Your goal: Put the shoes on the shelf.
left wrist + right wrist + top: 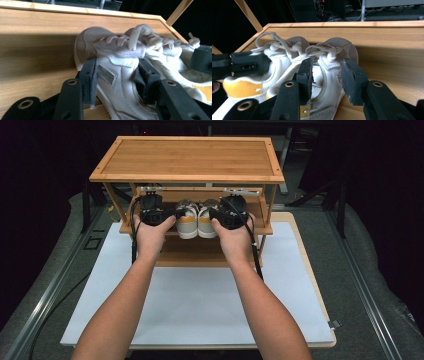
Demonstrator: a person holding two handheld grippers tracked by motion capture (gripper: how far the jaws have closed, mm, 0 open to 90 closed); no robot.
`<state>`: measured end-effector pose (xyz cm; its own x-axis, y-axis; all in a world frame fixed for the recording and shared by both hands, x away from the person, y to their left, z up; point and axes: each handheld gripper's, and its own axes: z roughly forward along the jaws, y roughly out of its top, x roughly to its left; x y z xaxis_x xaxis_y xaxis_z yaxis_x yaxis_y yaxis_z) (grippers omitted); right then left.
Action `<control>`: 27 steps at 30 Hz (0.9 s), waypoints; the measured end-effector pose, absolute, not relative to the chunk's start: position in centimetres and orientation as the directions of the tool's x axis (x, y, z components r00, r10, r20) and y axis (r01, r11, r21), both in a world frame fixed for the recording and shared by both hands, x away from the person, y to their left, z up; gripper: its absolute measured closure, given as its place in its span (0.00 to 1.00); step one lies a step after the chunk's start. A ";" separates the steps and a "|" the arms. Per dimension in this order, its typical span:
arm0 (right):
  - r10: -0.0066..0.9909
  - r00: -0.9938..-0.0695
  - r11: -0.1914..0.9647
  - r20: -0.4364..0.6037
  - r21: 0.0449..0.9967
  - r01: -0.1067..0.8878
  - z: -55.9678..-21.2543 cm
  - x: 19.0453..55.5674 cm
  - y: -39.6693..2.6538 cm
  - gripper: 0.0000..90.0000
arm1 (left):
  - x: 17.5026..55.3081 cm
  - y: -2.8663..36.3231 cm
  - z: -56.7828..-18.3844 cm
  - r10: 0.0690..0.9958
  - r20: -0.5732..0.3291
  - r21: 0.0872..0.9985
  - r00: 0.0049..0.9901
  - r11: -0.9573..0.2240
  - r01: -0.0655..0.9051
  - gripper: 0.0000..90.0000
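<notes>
A pair of white sneakers with yellow heels stands side by side on the middle shelf (pixel 264 227) of a wooden rack. My left gripper (pixel 172 213) (pixel 117 75) straddles the left shoe (pixel 187 222) (pixel 112 50) at mid-length. Its pads sit close along both sides and the upper shows no squeeze. My right gripper (pixel 216 214) (pixel 325 72) holds the right shoe (pixel 206 222) (pixel 329 62), its pads lying against the shoe's sides by the laces. Both soles rest on the shelf. The rack's top board hides the toes in the high view.
The rack's top board (pixel 190 157) overhangs both grippers, and slanted side posts (pixel 272 200) stand at each end. A lower shelf (pixel 200 255) lies beneath. The rack stands on a white mat (pixel 200 305) over a wooden table, with dark floor around.
</notes>
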<state>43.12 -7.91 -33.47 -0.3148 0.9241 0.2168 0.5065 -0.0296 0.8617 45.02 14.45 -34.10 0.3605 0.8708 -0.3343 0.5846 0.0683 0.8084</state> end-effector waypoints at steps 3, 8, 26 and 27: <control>0.925 -0.316 -0.024 0.209 0.865 0.502 -33.4 43.0 -7.9 0.69 | 44.6 14.5 -33.4 0.871 -0.331 0.817 0.364 0.071 0.572 0.60; 0.924 -0.315 -0.034 0.215 0.868 0.496 -33.2 42.8 -8.1 0.70 | 44.1 15.0 -32.9 0.869 -0.289 0.843 0.402 0.033 0.536 0.62; 0.925 -0.303 -0.069 0.228 0.887 0.456 -33.2 40.6 -10.0 0.83 | 41.9 16.9 -33.0 0.864 -0.282 0.857 0.417 0.031 0.515 0.81; 0.925 -0.303 -0.069 0.228 0.887 0.456 -33.2 40.6 -10.0 0.83 | 41.9 16.9 -33.0 0.864 -0.282 0.857 0.417 0.031 0.515 0.82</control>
